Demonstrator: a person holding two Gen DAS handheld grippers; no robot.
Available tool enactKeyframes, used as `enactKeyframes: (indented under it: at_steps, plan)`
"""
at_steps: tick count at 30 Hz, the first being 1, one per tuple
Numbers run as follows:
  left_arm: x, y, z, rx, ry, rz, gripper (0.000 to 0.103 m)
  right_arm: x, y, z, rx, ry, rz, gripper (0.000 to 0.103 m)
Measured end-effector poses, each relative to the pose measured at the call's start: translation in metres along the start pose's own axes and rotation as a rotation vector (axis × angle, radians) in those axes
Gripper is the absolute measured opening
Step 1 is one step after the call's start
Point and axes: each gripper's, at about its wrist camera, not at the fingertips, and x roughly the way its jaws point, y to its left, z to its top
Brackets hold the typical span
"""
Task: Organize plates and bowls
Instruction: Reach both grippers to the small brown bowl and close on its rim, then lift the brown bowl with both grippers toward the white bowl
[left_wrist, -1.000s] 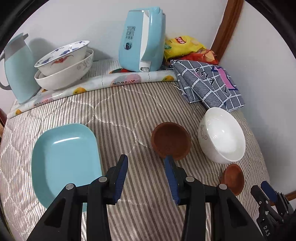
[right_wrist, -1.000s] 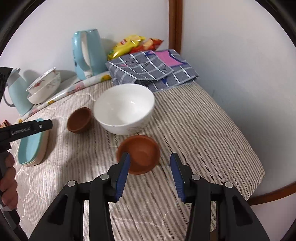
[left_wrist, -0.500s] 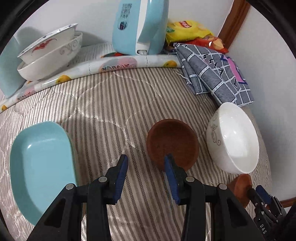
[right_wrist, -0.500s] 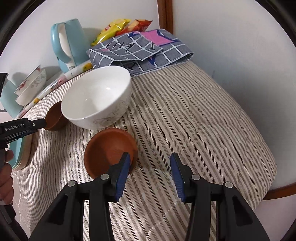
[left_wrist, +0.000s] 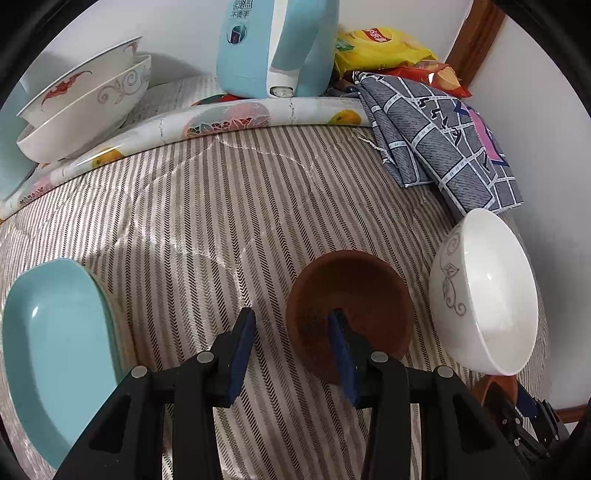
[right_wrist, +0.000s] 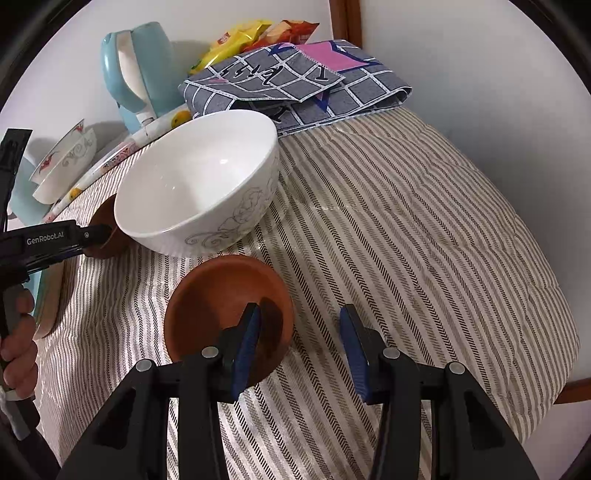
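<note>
The left gripper points steeply down at the striped bench, its blue-padded fingers partly apart and straddling the near rim of a small brown bowl: one finger hangs inside the bowl, the other outside over the cloth, and the pads do not press on the rim, so nothing is held. The right gripper is tilted down the same way, fingers partly apart, one finger over the inside of a second brown bowl and the other out over bare cloth, again gripping nothing. In the right wrist view a hand wraps the handle of the left gripper at the left edge. Both brown bowls are shallow, matte, empty and upright on the striped bench cover. Between and behind them stands a large white bowl with grey scroll drawing on its side, empty, just beside both brown ones. A light blue oblong plate lies on the left part of the bench. Along the wall sit two nested white bowls with red and grey decoration, a pale blue kettle, snack bags and a folded grey checked cloth.
</note>
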Motion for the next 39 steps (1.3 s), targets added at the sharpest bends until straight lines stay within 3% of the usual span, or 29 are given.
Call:
enactKeyframes:
  at_steps: [3, 5, 9, 18, 39]
  plan:
    - [0.003, 0.001, 0.0, -0.006, -0.007, -0.007, 0.037, 0.0, -0.002, 0.002, 0.011, -0.005, 0.0, 0.038]
    - [0.004, 0.0, 0.0, -0.004, -0.009, -0.011, 0.032, 0.001, -0.003, 0.002, 0.013, -0.006, 0.016, 0.033]
    - [0.002, -0.003, 0.0, 0.005, -0.014, -0.023, 0.015, 0.0, 0.001, 0.002, 0.01, -0.003, 0.054, 0.014]
    - [-0.015, -0.004, -0.005, 0.003, -0.051, -0.044, 0.008, -0.008, -0.001, -0.003, 0.036, -0.021, 0.087, 0.008]
    - [-0.072, 0.005, -0.032, -0.006, -0.109, -0.063, 0.008, -0.056, -0.002, -0.017, 0.042, -0.093, 0.099, 0.008]
